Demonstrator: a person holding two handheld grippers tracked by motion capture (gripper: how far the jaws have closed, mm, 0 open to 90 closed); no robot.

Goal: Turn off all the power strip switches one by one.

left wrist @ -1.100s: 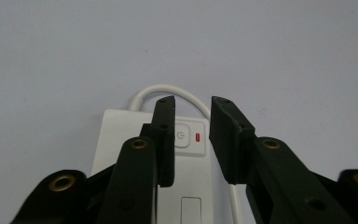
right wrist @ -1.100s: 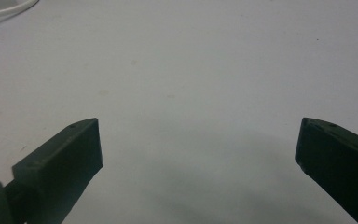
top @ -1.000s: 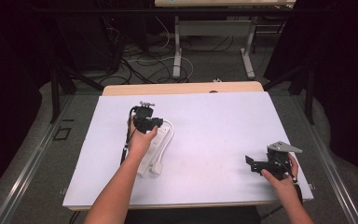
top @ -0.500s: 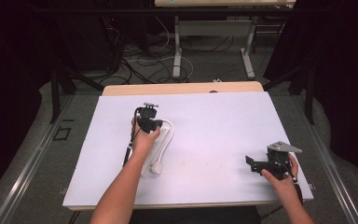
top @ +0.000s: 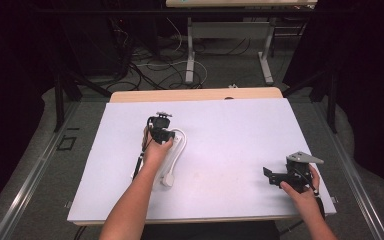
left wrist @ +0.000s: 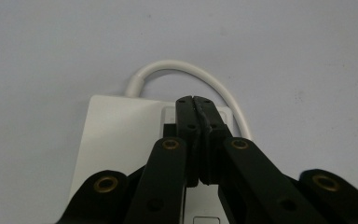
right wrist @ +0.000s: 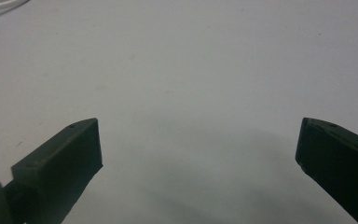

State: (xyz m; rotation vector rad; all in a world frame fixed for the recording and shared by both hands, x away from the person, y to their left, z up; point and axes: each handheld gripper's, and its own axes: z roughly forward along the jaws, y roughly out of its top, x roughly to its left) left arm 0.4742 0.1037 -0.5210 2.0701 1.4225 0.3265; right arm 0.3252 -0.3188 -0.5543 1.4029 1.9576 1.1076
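step: we press the power strip's [left wrist: 121, 140] switch with the left hand-held gripper [left wrist: 196, 100], jaws together | right hand-held gripper [right wrist: 198, 140] gapes idle | next: we push down gently.

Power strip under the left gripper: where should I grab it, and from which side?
Grip the power strip across its narrow width, coming straight down from above. It lies flat on the table, so its two long edges are the only opposed faces. Stay clear of the end where the white cord loops out.
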